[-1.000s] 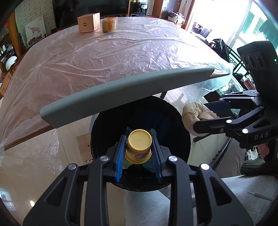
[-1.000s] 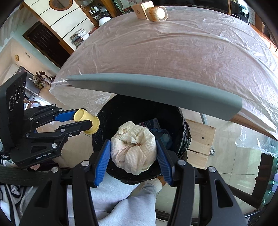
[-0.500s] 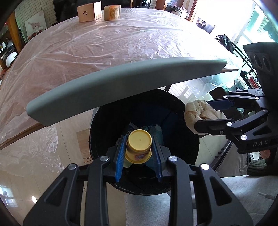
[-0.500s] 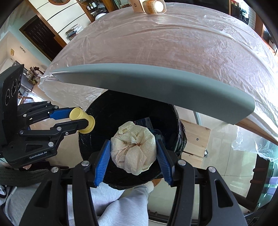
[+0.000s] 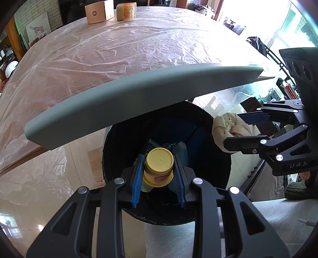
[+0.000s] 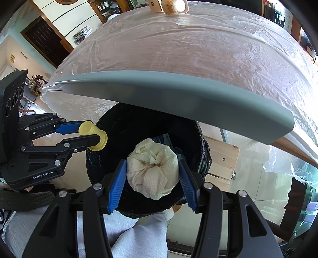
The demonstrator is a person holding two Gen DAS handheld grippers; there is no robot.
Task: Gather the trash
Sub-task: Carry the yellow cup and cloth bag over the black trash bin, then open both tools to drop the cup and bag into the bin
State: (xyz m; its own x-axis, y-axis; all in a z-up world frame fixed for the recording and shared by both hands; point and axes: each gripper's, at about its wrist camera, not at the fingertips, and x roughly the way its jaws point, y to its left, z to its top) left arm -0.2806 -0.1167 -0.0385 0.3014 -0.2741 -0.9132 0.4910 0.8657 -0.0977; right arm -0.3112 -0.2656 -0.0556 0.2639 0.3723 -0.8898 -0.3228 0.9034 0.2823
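Observation:
My left gripper (image 5: 159, 168) is shut on a small yellow plastic bottle (image 5: 159, 167) and holds it over the open black trash bin (image 5: 210, 127); it also shows in the right wrist view (image 6: 93, 137). My right gripper (image 6: 152, 172) is shut on a crumpled cream paper towel (image 6: 152, 170), held above the bin (image 6: 123, 129); the towel shows in the left wrist view (image 5: 228, 127) at the bin's right rim. The bin's grey lid (image 5: 139, 103) stands raised behind it. Blue and pale trash lies inside the bin.
A table covered in clear plastic sheet (image 5: 119, 49) lies beyond the bin. A small cardboard box (image 5: 97, 12) and a tan container (image 5: 126, 12) stand at its far edge. My grey-trousered legs (image 6: 139, 234) are below. A wooden stool (image 6: 220, 158) stands right of the bin.
Both grippers have moved a little closer over the bin, and the bin's lid now sits nearer and larger in view. Both keep their hold.

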